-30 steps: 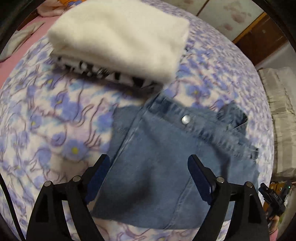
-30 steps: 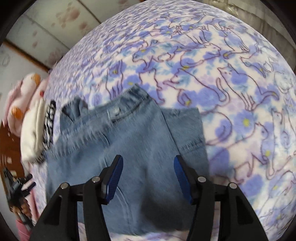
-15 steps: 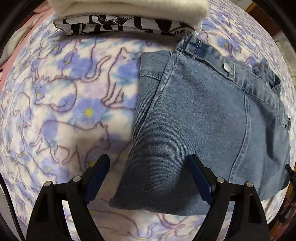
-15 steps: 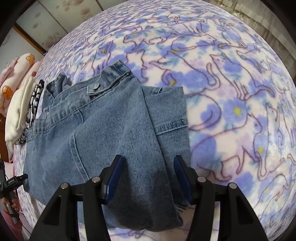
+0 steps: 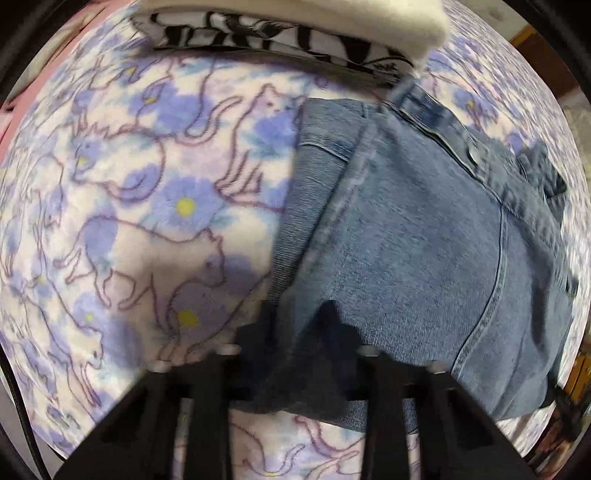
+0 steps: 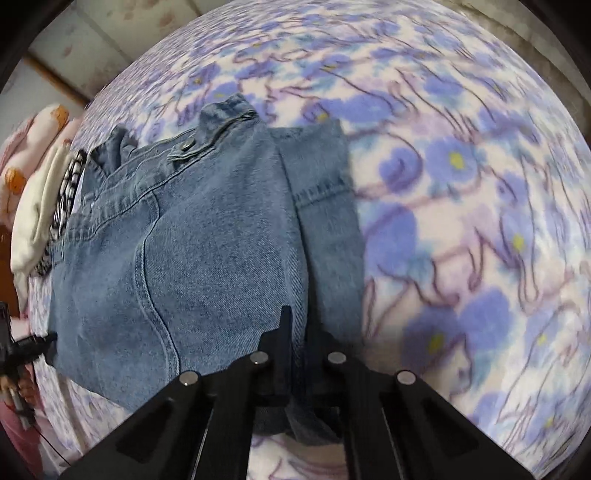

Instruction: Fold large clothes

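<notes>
Both grippers, left (image 5: 299, 332) and right (image 6: 299, 332), are pinched onto the folded jeans' (image 6: 207, 240) near edge; next they probably lift toward the white stack (image 5: 295, 14).

The black-and-white shirt (image 5: 280, 37) tucked under the white sweater (image 5: 295, 14) has big bold lettering on it, but it's way too blurry and cut off to actually read anything.

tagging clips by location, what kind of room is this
Probably a bedroom: the jeans lie on a fleece cat-print blanket like bedding, with folded clothes stacked beside and a wooden wardrobe-like panel behind.
</notes>
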Demonstrator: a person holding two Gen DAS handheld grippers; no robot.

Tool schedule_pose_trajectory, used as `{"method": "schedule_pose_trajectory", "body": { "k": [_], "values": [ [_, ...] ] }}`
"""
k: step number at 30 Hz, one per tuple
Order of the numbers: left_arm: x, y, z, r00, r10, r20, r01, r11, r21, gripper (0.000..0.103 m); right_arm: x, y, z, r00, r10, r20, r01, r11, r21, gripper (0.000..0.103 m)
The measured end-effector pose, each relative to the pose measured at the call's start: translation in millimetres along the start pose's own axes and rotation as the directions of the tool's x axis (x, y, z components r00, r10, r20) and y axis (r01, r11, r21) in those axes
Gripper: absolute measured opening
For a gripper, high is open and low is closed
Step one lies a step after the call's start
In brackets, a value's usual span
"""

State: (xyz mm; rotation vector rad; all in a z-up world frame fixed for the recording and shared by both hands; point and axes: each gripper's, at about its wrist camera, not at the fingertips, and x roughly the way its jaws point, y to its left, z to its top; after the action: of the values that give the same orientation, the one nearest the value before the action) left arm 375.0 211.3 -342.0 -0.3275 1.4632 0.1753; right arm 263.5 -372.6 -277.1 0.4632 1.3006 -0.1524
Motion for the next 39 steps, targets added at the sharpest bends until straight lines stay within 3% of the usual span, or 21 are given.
{"method": "schedule_pose_trajectory", "body": {
  "k": [4, 7, 8, 10, 12, 15, 17, 19, 21, 23, 24, 26, 30, 32, 36, 39],
  "values": [
    [-4.7, 10.7, -2.4, 1.0, -0.009, 0.016, 0.01, 0.999, -0.039, 0.009, 4.2, -0.5, -2.1, 1.0, -0.008, -0.005, 0.008, 1.0, 0.001, 0.003],
    [-9.4, 13.0, -7.8, 0.999, 0.032, 0.039, -0.032, 0.999, -0.007, 0.007, 3.5, 7.7, 0.1, 0.999, -0.037, -0.001, 0.037, 0.999, -0.039, 0.003],
    [-12.5, 13.1, -10.1, 0.995, 0.081, 0.054, -0.082, 0.996, 0.016, 0.006, 2.3, 9.9, -0.1, 0.999, -0.044, 0.003, 0.044, 0.998, -0.048, 0.003],
    [-20.2, 15.4, -14.4, 0.972, 0.219, 0.085, -0.223, 0.974, 0.048, 0.001, 0.5, 13.9, 1.6, 0.998, -0.058, 0.009, 0.058, 0.996, -0.063, 0.003],
    [-16.4, 33.5, -19.5, 0.921, 0.383, 0.07, -0.387, 0.92, 0.058, 0.0, 0.1, 18.2, 3.7, 0.997, -0.072, 0.009, 0.072, 0.995, -0.073, 0.003],
    [-15.6, 74.4, -26.7, 0.965, 0.258, -0.041, -0.26, 0.964, -0.052, 0.001, 3.4, 24.2, 5.7, 0.995, -0.097, 0.0, 0.096, 0.991, -0.094, 0.003],
    [-28.5, 84.3, -30.5, 0.981, 0.194, -0.006, -0.194, 0.978, -0.072, 0.001, 4.6, 28.3, 6.1, 0.995, -0.101, 0.0, 0.101, 0.99, -0.104, 0.003],
    [-39.7, 82.0, -32.8, 0.986, 0.162, 0.044, -0.16, 0.986, -0.047, 0.001, 5.0, 30.3, 6.0, 0.994, -0.111, 0.0, 0.11, 0.988, -0.105, 0.003],
    [-47.6, 74.5, -33.6, 0.995, 0.071, 0.071, -0.071, 0.997, -0.006, 0.009, 4.1, 30.1, 5.8, 0.994, -0.112, -0.002, 0.111, 0.989, -0.096, 0.004],
    [-49.7, 64.1, -32.8, 0.998, -0.026, 0.066, 0.023, 0.999, 0.041, 0.018, 3.5, 29.4, 5.9, 0.994, -0.106, -0.008, 0.105, 0.991, -0.087, 0.004],
    [-48.8, 57.4, -31.8, 0.998, -0.033, 0.059, 0.028, 0.997, 0.077, 0.018, 3.3, 29.1, 6.2, 0.994, -0.106, -0.012, 0.105, 0.991, -0.084, 0.004],
    [-45.7, 47.2, -29.6, 0.998, 0.015, 0.06, -0.023, 0.991, 0.133, 0.023, 4.0, 30.5, 7.7, 0.994, -0.107, -0.02, 0.105, 0.991, -0.085, 0.004],
    [-39.2, 49.8, -16.3, 0.999, 0.037, 0.018, -0.039, 0.993, 0.11, 0.053, 4.4, 32.4, 9.2, 0.994, -0.109, -0.026, 0.106, 0.99, -0.095, 0.005],
    [-43.8, 51.9, -10.6, 1.0, 0.003, 0.029, -0.005, 0.996, 0.089, 0.058, 4.8, 31.8, 8.7, 0.993, -0.111, -0.027, 0.108, 0.99, -0.095, 0.005],
    [-63.1, 57.1, -9.1, 0.994, -0.087, 0.065, 0.081, 0.992, 0.094, 0.078, 6.4, 29.5, 6.7, 0.994, -0.109, -0.026, 0.107, 0.991, -0.078, 0.005],
    [-69.8, 48.2, -8.7, 0.984, -0.162, 0.079, 0.151, 0.98, 0.13, 0.079, 7.3, 28.6, 5.0, 0.994, -0.108, -0.028, 0.106, 0.992, -0.067, 0.006]
  ]
}}
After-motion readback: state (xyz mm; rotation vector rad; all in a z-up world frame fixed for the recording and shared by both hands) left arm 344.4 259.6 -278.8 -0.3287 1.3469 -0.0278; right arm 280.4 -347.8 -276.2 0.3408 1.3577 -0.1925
